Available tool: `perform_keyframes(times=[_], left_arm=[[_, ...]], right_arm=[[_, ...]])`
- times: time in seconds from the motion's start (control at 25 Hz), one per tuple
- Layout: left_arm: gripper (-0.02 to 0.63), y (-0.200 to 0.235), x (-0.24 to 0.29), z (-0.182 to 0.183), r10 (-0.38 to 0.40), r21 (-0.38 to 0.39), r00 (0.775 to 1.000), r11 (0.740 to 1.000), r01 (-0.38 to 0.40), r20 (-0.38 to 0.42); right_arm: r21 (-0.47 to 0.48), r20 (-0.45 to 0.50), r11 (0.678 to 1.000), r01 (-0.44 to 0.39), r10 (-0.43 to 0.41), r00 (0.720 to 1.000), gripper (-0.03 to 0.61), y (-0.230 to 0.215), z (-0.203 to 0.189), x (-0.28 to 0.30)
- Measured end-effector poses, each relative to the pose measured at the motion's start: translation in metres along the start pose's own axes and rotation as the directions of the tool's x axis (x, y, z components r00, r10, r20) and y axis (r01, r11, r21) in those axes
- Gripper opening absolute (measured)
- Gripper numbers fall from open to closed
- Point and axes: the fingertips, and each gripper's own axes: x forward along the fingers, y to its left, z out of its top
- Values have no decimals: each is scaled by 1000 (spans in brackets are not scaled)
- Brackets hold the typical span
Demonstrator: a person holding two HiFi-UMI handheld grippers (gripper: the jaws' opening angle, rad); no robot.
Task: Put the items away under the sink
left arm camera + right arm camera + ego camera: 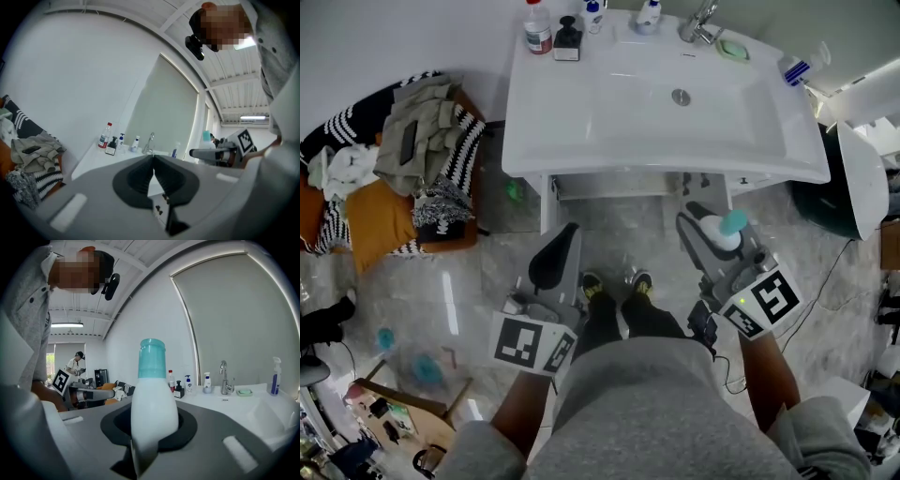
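Your right gripper (705, 225) holds a white, teal-capped bottle (153, 404) tight between its fingers (186, 425), low, just near the sink (661, 161). The left gripper (153, 174) is closed, empty. Crouch and slide the bottle upright onto the under-sink shelf (614, 186).

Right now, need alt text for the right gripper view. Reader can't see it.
The right gripper is closed on a white bottle with a teal cap, cap up, filling the centre of the view. Behind it to the right, a white sink counter carries a faucet and small bottles. The left gripper shows at far left.
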Motion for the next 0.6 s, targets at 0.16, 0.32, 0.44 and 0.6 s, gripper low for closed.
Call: perform_keyframes(times=[0.16, 0.32, 0.44, 0.6], left_arm=[[12, -6, 9, -15, -5, -2, 1000, 1000, 5, -28], [12, -12, 20, -25, -14, -1, 999, 1000, 14, -52], [12, -20, 30, -30, -27, 3, 997, 1000, 27, -69], [12, -31, 43, -39, -36, 9, 996, 999, 37, -87]], right_arm=[[-21, -11, 1000, -8, 8, 1000, 78, -9, -10, 1], [-66, -18, 997, -36, 35, 999, 78, -22, -7, -2], [-120, -29, 991, -64, 61, 998, 78, -34, -2, -4], [-155, -22, 986, -52, 49, 999, 78, -52, -3, -7]])
